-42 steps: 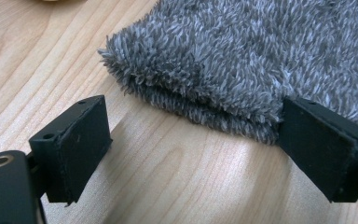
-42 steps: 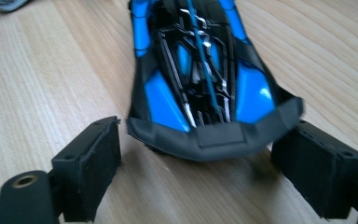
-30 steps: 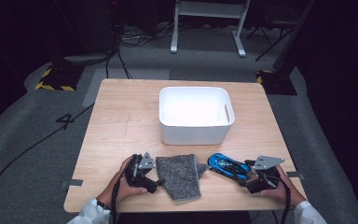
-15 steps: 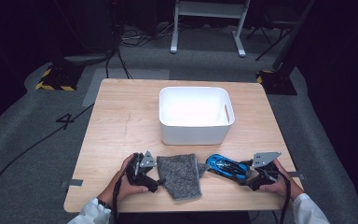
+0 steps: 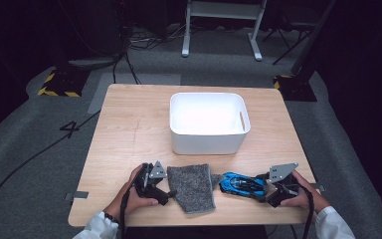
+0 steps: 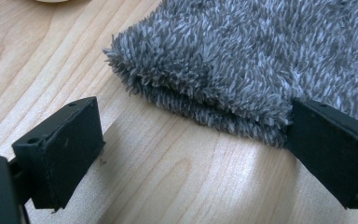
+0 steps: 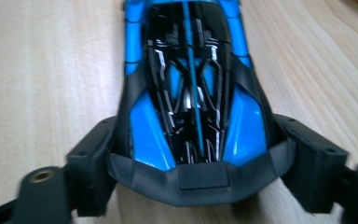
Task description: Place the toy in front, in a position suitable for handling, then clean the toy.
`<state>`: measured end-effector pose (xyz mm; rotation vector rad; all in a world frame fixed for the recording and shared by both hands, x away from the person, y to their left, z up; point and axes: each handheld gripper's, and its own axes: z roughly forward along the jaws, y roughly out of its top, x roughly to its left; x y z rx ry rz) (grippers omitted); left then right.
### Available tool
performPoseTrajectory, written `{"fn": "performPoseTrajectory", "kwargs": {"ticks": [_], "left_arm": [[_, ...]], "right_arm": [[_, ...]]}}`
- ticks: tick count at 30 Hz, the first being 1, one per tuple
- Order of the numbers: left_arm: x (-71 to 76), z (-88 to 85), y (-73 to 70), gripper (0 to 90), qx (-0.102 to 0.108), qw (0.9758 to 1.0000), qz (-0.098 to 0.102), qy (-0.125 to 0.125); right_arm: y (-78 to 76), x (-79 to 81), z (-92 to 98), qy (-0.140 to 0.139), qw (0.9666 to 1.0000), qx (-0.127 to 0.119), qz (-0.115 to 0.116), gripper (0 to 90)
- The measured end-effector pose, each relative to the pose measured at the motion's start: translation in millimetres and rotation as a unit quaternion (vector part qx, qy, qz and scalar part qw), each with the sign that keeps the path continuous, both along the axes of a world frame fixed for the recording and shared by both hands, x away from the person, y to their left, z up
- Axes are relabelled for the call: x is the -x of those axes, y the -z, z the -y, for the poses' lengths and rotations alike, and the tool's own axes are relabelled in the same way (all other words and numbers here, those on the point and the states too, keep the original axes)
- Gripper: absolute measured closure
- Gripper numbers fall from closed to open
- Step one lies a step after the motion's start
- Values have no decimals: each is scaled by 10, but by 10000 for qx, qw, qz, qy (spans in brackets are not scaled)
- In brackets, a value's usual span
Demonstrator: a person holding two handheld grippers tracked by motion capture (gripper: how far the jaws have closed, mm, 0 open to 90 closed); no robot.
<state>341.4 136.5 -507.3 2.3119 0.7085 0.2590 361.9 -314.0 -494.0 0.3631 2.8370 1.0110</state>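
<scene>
Left gripper (image 5: 169, 191), jaws spread, flanks the near edge of the grey shaggy cloth (image 5: 194, 186) lying flat on the wooden table (image 5: 129, 129), probably to pinch it; right gripper (image 5: 264, 191) clasps the tail of the blue-and-black toy car (image 5: 241, 184), seemingly bound for the white plastic bin (image 5: 209, 122) behind.

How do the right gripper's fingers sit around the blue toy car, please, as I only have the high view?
Observer: The right gripper has one of its fingers on each side of the blue toy car, at one end, close against its body. I cannot tell whether they press.
Operator: And the left gripper, please?
Observer: The left gripper is open. One finger meets the edge of the grey cloth; the other stands apart from it over the bare table.
</scene>
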Motion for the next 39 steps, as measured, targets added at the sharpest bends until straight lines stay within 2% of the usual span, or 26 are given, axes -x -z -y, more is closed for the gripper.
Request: {"fn": "performPoseTrajectory", "kwargs": {"ticks": [3, 9, 10, 16, 23, 26, 27, 35, 36, 38, 39], "left_arm": [[1, 0, 0, 46, -1, 10000, 1, -5], [1, 0, 0, 46, -2, 10000, 0, -6], [0, 2, 0, 45, 3, 10000, -3, -5], [-4, 6, 3, 41, 11, 10000, -9, -10], [-10, 6, 3, 38, 7, 10000, -10, 6], [-11, 6, 3, 37, 7, 10000, -11, 12], [-11, 6, 3, 37, 9, 10000, -13, 10], [-11, 6, 3, 38, 8, 10000, -12, 13], [-12, 7, -14, 41, -61, 10000, -61, 31], [-19, 4, -33, 53, -64, 9999, -109, 44], [-23, -2, -44, 103, 28, 9999, -131, 28]], "right_arm": [[-13, 1, 40, 168, 9998, 8, 84, 153], [-37, 52, 119, 474, 9987, -124, 172, 163], [-64, 84, 113, 533, 9979, -317, 169, 200], [-131, 88, 80, 572, 9967, -552, 179, 185], [-13, 70, -62, 600, 9976, -270, 224, 167], [24, 66, -87, 616, 9976, -227, 213, 156], [26, 71, -96, 613, 9976, -179, 270, 156], [20, 76, -112, 615, 9975, -205, 278, 159], [15, 72, -113, 627, 9975, -208, 251, 159], [12, 67, -115, 619, 9976, -203, 239, 161], [15, 62, -121, 605, 9977, -197, 227, 161]]}}
